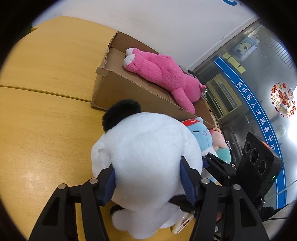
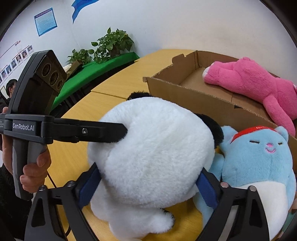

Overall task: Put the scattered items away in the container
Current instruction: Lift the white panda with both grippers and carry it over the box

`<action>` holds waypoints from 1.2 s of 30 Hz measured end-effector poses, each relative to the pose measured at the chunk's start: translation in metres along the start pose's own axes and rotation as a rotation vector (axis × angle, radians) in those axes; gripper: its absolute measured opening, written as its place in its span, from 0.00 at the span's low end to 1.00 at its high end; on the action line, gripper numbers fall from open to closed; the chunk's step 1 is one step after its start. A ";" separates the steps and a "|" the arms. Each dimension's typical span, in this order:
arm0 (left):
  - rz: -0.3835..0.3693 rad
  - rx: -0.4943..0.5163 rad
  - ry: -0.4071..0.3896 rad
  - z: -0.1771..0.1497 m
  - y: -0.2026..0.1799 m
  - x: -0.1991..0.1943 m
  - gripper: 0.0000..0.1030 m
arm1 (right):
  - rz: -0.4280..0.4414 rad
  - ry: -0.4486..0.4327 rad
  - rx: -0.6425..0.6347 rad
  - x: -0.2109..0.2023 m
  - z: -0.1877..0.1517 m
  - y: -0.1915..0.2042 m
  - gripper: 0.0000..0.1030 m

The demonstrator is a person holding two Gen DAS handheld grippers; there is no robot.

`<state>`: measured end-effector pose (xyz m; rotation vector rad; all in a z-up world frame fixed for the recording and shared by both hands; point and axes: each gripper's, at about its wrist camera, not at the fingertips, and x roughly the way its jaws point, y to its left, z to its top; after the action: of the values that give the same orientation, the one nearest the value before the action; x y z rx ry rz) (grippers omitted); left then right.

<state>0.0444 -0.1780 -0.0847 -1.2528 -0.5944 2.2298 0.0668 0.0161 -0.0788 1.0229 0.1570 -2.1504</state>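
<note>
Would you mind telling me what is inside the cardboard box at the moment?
A pink plush toy lies inside the cardboard box, its legs over the near edge. Bare cardboard shows beside it; the floor beneath the toy is covered.

A yellow wooden table [image 1: 46, 77] with a seam across its top stands against a plain white wall [image 1: 157, 16]. To one side a glass partition [image 1: 259, 77] carries a blue band with white Chinese lettering and a round festive sticker [image 1: 283, 100]. Elsewhere, potted green plants [image 2: 111, 44] sit on a green-covered surface [image 2: 96, 70], beneath a blue notice [image 2: 45, 21]
</note>
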 end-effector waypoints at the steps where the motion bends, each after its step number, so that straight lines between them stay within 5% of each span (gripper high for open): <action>1: 0.006 0.008 -0.008 0.000 -0.003 -0.004 0.56 | 0.000 -0.006 -0.004 -0.002 0.001 0.002 0.84; 10: 0.035 0.139 -0.113 0.042 -0.061 -0.038 0.54 | -0.017 -0.140 -0.036 -0.047 0.038 0.005 0.76; 22: 0.028 0.316 -0.170 0.167 -0.120 -0.033 0.53 | -0.100 -0.285 -0.025 -0.082 0.147 -0.042 0.75; 29: 0.040 0.298 -0.110 0.222 -0.087 0.017 0.53 | -0.115 -0.277 0.077 -0.039 0.187 -0.086 0.75; 36: 0.037 0.184 0.010 0.233 -0.023 0.090 0.53 | -0.107 -0.178 0.186 0.033 0.185 -0.123 0.75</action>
<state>-0.1932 -0.1333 -0.0169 -1.1886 -0.3552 2.2495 -0.1441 0.0124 -0.0012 0.9376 -0.0756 -2.3755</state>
